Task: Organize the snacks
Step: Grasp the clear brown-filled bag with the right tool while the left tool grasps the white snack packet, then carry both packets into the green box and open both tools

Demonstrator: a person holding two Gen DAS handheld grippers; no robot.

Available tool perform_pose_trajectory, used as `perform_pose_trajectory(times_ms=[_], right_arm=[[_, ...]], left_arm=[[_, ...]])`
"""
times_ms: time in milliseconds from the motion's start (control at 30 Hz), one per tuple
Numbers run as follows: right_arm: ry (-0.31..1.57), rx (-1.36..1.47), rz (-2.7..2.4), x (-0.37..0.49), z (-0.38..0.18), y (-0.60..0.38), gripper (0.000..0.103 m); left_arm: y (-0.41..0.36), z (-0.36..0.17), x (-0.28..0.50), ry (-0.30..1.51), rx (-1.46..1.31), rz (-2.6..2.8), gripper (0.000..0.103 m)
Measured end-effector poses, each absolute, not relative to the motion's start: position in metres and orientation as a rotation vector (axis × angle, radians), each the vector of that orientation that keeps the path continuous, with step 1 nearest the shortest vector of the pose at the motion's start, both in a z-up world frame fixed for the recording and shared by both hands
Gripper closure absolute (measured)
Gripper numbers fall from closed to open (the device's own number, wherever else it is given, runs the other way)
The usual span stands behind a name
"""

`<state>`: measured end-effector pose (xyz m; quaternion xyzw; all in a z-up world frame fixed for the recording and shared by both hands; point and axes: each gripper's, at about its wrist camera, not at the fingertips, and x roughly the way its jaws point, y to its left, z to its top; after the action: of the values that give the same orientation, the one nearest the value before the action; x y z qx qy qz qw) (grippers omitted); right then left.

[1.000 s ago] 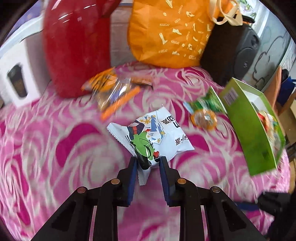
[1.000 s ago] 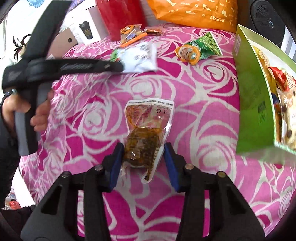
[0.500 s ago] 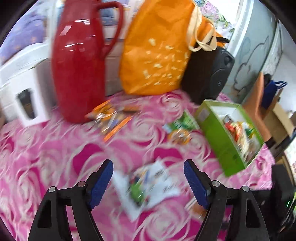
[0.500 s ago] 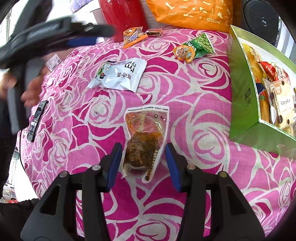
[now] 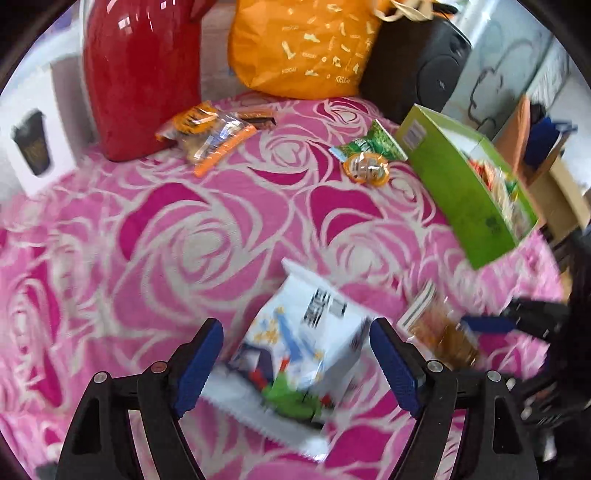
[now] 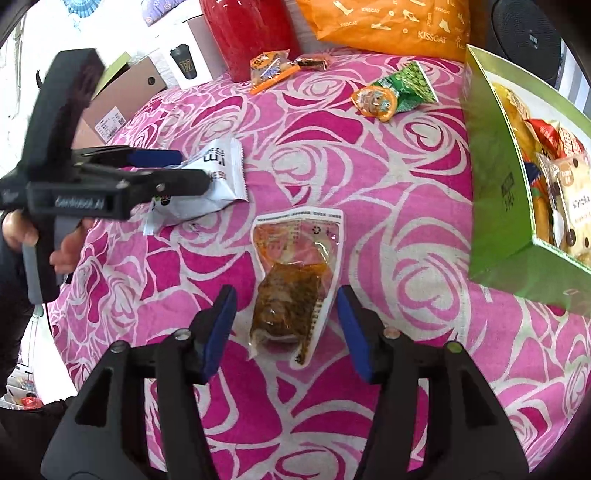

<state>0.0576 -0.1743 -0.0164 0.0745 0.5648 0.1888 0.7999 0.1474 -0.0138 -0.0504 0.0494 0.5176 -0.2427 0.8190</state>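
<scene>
A white snack packet point(image 5: 299, 350) with a cartoon print lies flat on the pink rose cloth point(image 5: 184, 240). My left gripper point(image 5: 295, 363) is open wide, one finger on each side of the packet without touching it. The right wrist view shows the same packet point(image 6: 221, 177) under the left gripper point(image 6: 188, 170). A clear packet of brown snack point(image 6: 295, 295) lies between the fingers of my right gripper point(image 6: 288, 330), which is open with a gap on both sides. The green box point(image 6: 495, 184) at the right holds several snacks.
Green and orange packets point(image 6: 391, 92) lie mid-table, and more orange packets point(image 6: 273, 68) sit by a red jug point(image 6: 251, 33). An orange bag point(image 5: 303, 48) and a black speaker point(image 5: 417, 62) stand at the back. A hand point(image 6: 62, 251) holds the left gripper.
The left gripper let go of the white packet, rose, then came down open around it. The right gripper's fingers spread away from the clear packet, which stays on the cloth.
</scene>
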Motion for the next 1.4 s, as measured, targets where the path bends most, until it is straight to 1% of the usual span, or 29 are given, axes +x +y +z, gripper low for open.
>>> perform_pose_trajectory(times_ms=[133, 200, 267, 433, 500, 733, 767, 800, 833, 900, 1100, 1267, 1400], right_arm=[[1.213, 0.162, 0.411, 0.054, -0.014, -0.176, 0.045], [1.212, 0.163, 0.405, 0.052, -0.015, -0.176, 0.045], [1.214, 0.174, 0.403, 0.050, -0.016, -0.176, 0.045], [1.217, 0.162, 0.394, 0.047, -0.017, -0.173, 0.045], [1.217, 0.167, 0.390, 0.047, -0.018, -0.173, 0.045], [1.215, 0.168, 0.368, 0.052, -0.020, -0.172, 0.045], [1.211, 0.159, 0.369, 0.052, -0.021, -0.171, 0.046], [1.206, 0.132, 0.362, 0.052, -0.022, -0.169, 0.058], [1.201, 0.105, 0.350, 0.052, -0.022, -0.168, 0.060], [1.193, 0.133, 0.349, 0.051, -0.021, -0.172, 0.064], [1.141, 0.224, 0.361, 0.046, -0.004, -0.189, 0.065], [1.027, 0.244, 0.341, 0.043, 0.036, -0.208, 0.065], [0.920, 0.267, 0.264, 0.038, 0.069, -0.243, 0.065]], left_arm=[[-0.011, -0.034, 0.135, 1.036, 0.143, -0.530, 0.018], [-0.017, -0.035, 0.135, 1.013, 0.229, -0.516, 0.017], [-0.026, -0.043, 0.141, 1.028, 0.288, -0.510, 0.017], [-0.035, -0.071, 0.144, 1.110, 0.329, -0.516, 0.017], [-0.034, -0.072, 0.141, 1.081, 0.329, -0.508, 0.017], [-0.023, -0.066, 0.141, 1.086, 0.256, -0.473, 0.017], [-0.023, -0.067, 0.140, 1.088, 0.255, -0.466, 0.022], [-0.024, -0.068, 0.139, 1.092, 0.250, -0.455, 0.030], [-0.025, -0.069, 0.139, 1.087, 0.248, -0.444, 0.039], [-0.029, -0.068, 0.138, 1.080, 0.248, -0.420, 0.041], [-0.029, -0.051, 0.128, 1.067, 0.192, -0.436, 0.042], [-0.046, -0.008, 0.117, 0.983, 0.183, -0.497, 0.042], [-0.071, 0.029, 0.122, 0.913, 0.146, -0.555, 0.042]])
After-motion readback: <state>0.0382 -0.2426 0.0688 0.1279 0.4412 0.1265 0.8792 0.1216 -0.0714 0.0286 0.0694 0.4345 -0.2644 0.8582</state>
